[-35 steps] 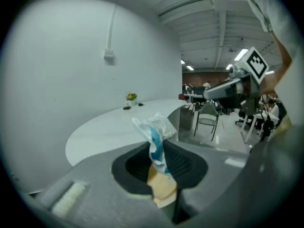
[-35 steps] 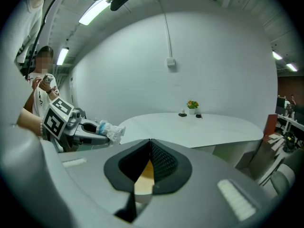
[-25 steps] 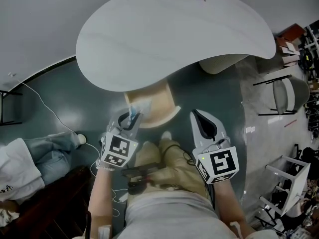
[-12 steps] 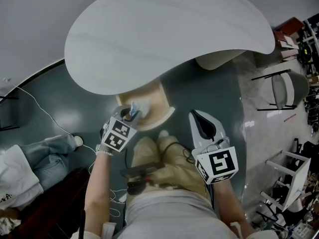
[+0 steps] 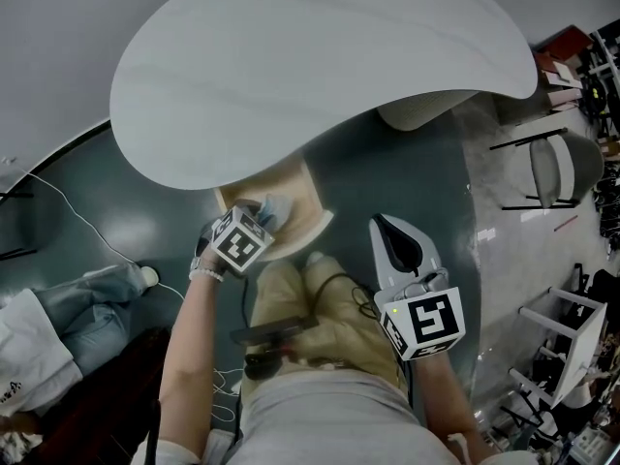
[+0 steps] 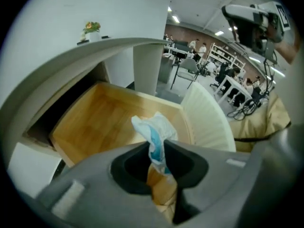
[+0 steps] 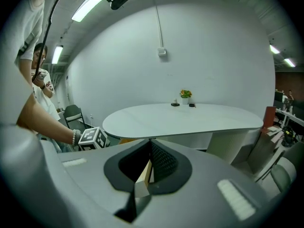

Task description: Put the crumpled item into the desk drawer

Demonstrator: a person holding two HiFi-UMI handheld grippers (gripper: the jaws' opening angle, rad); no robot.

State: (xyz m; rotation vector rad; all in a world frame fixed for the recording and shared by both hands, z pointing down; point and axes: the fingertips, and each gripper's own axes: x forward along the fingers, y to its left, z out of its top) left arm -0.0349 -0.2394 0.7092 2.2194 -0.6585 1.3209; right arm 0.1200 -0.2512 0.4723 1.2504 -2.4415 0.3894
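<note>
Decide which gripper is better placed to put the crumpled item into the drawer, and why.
Left. The left gripper has the crumpled item between its jaws, which have just been opening, right over the open drawer. The right gripper is empty, off to the side.

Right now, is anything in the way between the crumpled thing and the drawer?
No, nothing visible. The drawer is pulled open and its wooden bottom looks bare. The left gripper holds the crumpled item right above it, with its jaws just beginning to open around the item.
</note>
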